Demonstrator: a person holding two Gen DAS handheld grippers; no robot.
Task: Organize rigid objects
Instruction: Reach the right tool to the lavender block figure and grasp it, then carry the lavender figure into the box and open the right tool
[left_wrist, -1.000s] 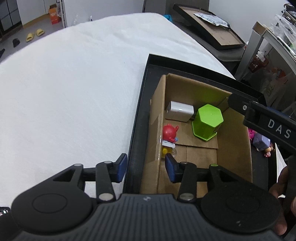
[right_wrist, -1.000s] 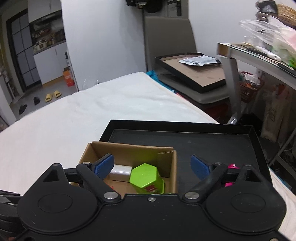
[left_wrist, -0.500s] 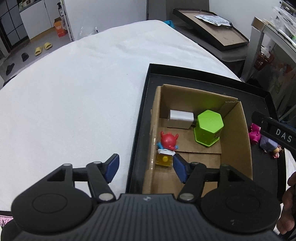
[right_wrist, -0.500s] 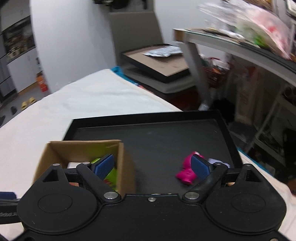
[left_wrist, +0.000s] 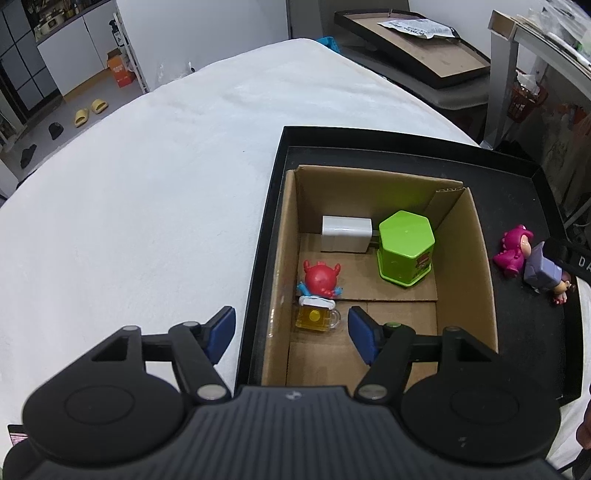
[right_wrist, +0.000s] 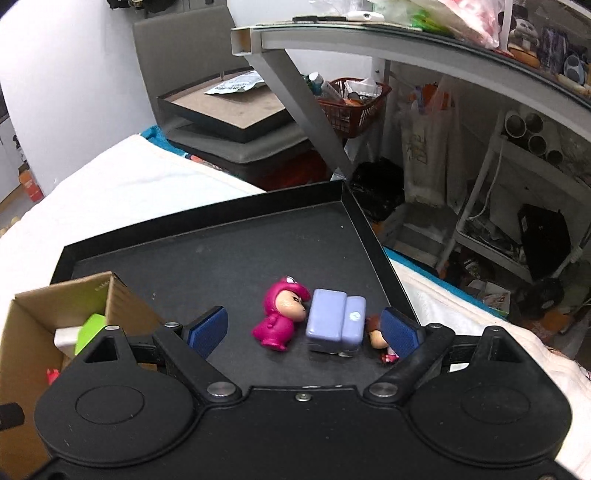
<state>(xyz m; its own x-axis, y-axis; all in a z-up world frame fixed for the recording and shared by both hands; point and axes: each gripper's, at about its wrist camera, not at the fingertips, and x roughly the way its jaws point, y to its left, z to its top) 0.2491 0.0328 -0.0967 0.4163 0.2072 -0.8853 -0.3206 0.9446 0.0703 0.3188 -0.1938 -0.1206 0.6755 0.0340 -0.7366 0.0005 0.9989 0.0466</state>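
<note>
Cardboard box on a black tray holds a green hexagonal container, white block and red figure. Left gripper hovers spread above it. Right gripper, also spread, hovers over a pink figure and purple toy lying beside the box.

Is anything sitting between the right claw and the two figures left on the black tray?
Nothing visible. The right claw is open, with the pink figure and the purple figure lying touching each other on the black tray between its fingers. The cardboard box stands off to its left, out of the path.
</note>
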